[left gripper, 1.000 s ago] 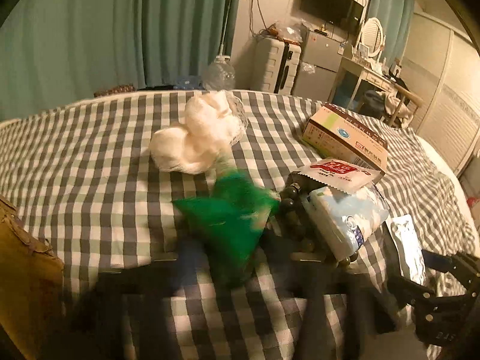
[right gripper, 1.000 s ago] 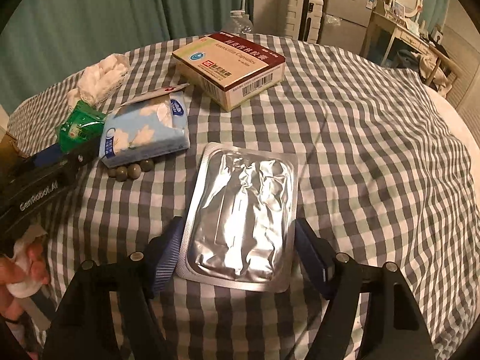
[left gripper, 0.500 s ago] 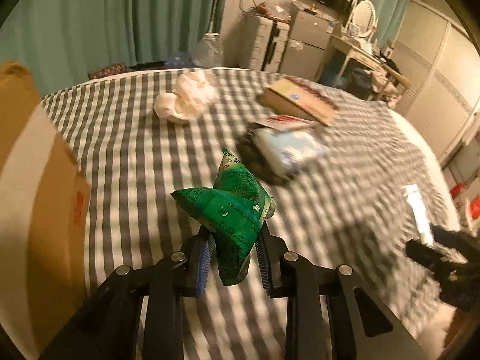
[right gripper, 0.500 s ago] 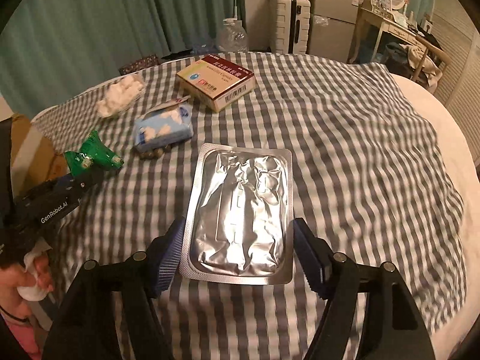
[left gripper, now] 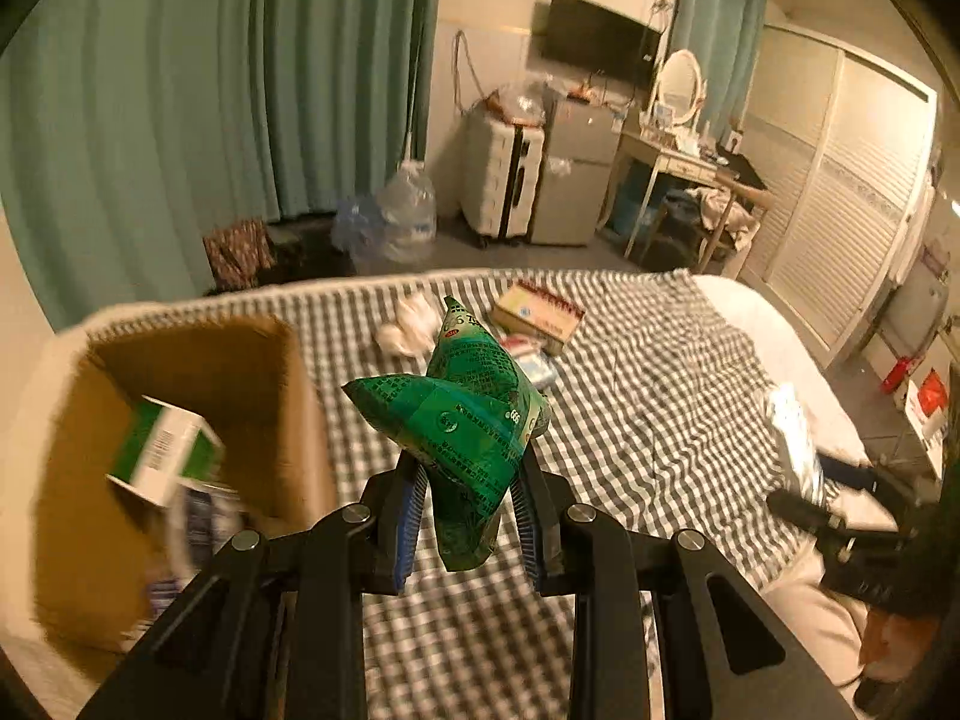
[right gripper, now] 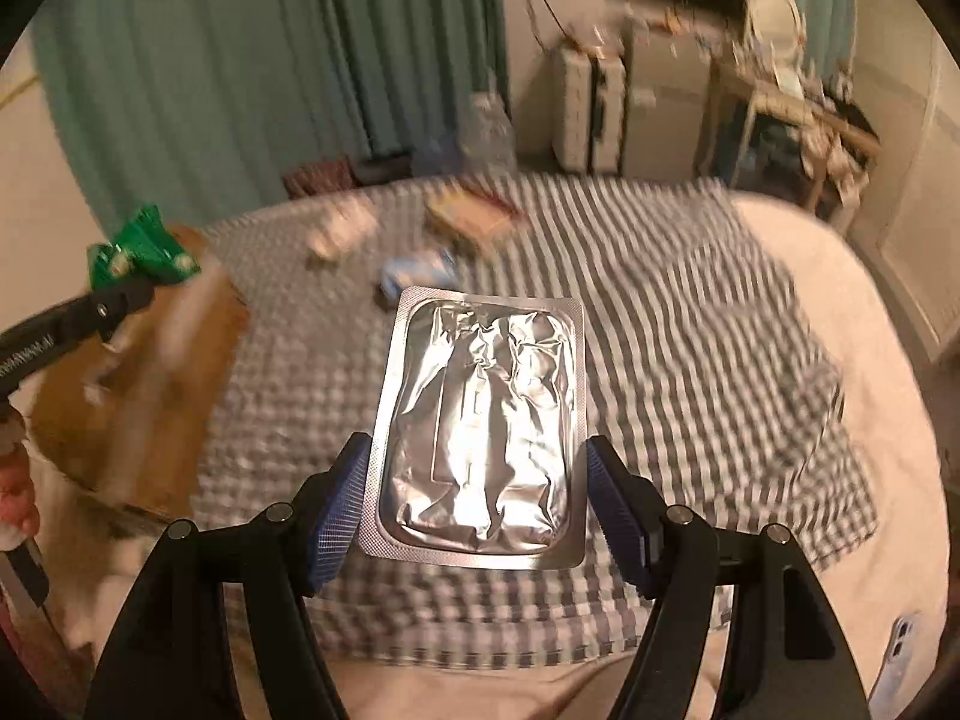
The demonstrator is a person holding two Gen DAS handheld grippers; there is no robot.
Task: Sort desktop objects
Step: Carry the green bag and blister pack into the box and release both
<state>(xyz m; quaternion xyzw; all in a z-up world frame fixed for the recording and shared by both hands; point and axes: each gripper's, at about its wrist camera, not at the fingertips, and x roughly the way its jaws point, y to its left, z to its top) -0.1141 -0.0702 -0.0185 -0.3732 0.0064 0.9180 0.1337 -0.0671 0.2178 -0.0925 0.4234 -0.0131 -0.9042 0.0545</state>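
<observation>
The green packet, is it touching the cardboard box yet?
Apart. The left wrist view shows the green packet pinched in the left gripper, up in the air beside the cardboard box.

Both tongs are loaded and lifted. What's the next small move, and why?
Probably swing the left tongs left over the open box and release. They hold the green packet beside it, and the box already has sorted items inside.

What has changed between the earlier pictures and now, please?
Both grippers have lifted their loads off the checked cloth. The left gripper, shut on the green packet, has swung it toward the cardboard box. The right gripper has raised the foil pack, clamped by its edges. The medicine box, tissue pack and white wad lie where they were.
</observation>
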